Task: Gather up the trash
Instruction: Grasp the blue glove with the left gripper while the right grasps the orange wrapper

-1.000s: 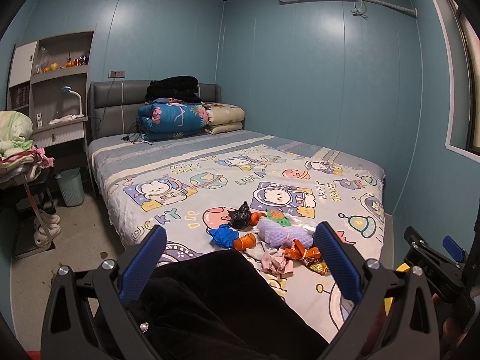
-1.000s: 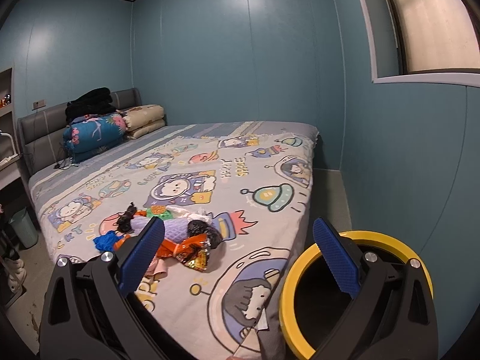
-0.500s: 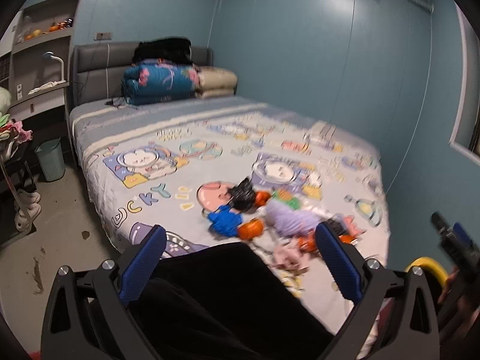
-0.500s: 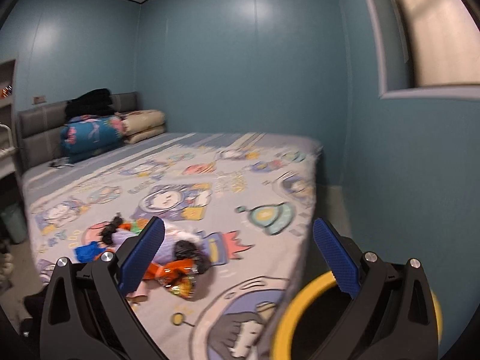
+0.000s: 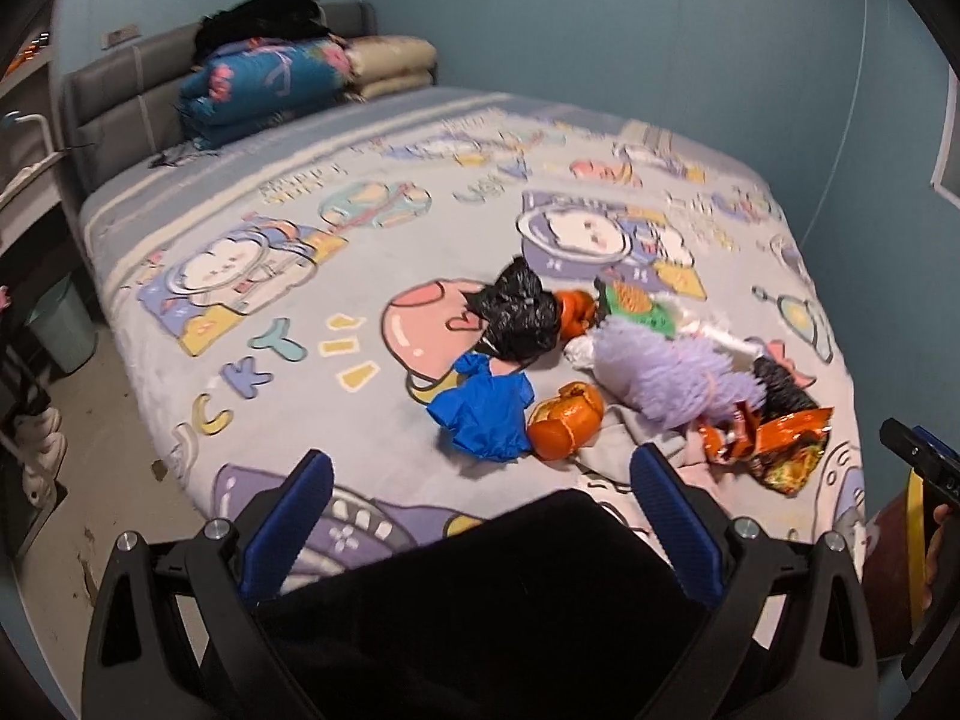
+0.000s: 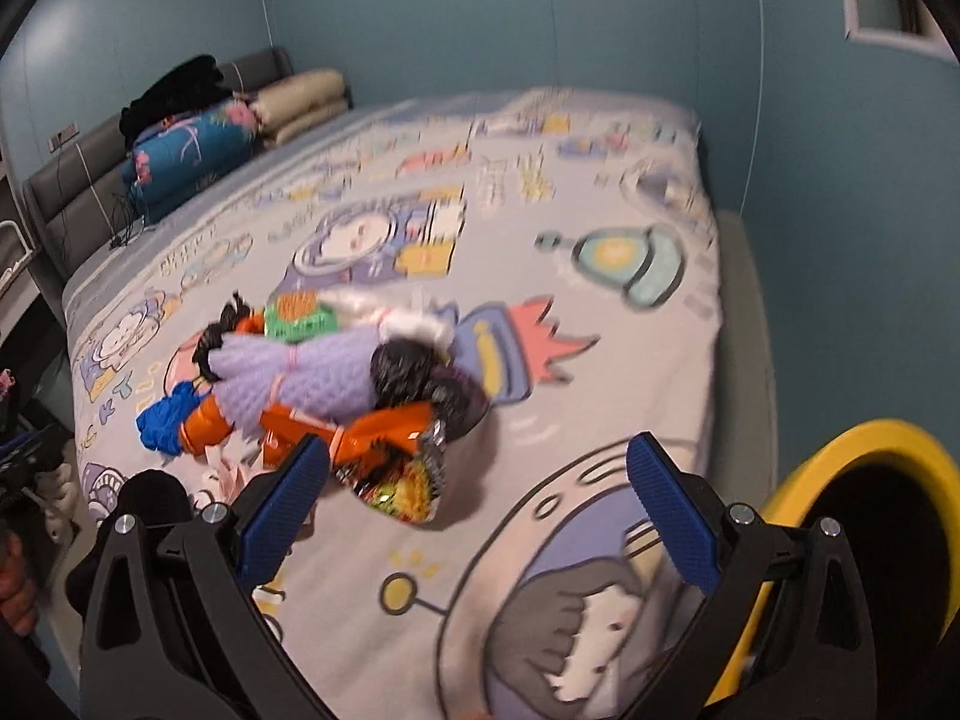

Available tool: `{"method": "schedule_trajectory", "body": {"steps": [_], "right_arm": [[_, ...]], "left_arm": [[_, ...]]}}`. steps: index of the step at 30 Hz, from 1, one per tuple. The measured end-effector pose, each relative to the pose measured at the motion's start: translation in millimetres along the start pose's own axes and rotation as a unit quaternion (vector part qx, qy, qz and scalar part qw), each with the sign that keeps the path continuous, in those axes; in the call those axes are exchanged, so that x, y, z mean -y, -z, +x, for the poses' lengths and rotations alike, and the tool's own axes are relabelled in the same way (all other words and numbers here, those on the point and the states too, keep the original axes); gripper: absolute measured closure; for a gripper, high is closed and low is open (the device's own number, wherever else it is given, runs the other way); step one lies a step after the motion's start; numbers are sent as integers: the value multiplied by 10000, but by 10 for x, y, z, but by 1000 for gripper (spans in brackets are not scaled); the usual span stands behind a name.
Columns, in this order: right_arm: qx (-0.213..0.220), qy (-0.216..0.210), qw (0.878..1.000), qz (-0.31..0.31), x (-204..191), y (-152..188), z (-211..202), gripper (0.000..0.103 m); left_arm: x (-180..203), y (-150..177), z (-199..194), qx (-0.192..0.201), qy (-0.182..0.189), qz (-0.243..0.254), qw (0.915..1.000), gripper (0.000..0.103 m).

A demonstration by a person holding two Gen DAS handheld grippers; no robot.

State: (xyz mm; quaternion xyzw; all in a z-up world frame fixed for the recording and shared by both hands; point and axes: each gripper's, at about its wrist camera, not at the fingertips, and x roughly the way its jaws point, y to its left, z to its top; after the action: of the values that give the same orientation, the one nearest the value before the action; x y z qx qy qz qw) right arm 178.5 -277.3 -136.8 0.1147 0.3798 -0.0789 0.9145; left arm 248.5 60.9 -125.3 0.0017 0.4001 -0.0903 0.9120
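Observation:
A pile of trash lies on the cartoon-print bed (image 5: 288, 276): a black bag (image 5: 516, 315), a blue wad (image 5: 483, 408), orange peel (image 5: 564, 420), a purple fluffy thing (image 5: 666, 372) and an orange snack wrapper (image 5: 780, 450). My left gripper (image 5: 480, 516) is open and empty above the near bed edge, just short of the blue wad. My right gripper (image 6: 480, 504) is open and empty, close above the snack wrapper (image 6: 390, 462). A yellow-rimmed bin (image 6: 864, 516) stands beside the bed at the right.
Folded quilts (image 5: 270, 84) and pillows lie at the headboard. A small teal basket (image 5: 60, 330) and shoes (image 5: 42, 450) stand on the floor at the left. Blue walls close in on the far and right sides.
Both grippers have moved forward and tilted down toward the trash pile, which now looks larger and nearer. Both stayed open.

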Motion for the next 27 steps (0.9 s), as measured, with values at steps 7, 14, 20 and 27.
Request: {"method": "schedule_trajectory", "body": {"steps": [7, 14, 20, 27], "right_arm": [[-448, -239, 9983, 284, -19, 22, 338, 8], [-738, -391, 9944, 651, 8, 13, 591, 8], [-744, -525, 9939, 619, -55, -42, 681, 11], [-1211, -754, 9860, 861, -48, 20, 945, 39]], "left_arm": [[-179, -247, 651, -493, 222, -146, 9984, 7], [-266, -329, 1091, -821, 428, -432, 9948, 15], [-219, -253, 1314, -1057, 607, -399, 9917, 29], [-139, -197, 1517, -1307, 789, -425, 9874, 65]]}}
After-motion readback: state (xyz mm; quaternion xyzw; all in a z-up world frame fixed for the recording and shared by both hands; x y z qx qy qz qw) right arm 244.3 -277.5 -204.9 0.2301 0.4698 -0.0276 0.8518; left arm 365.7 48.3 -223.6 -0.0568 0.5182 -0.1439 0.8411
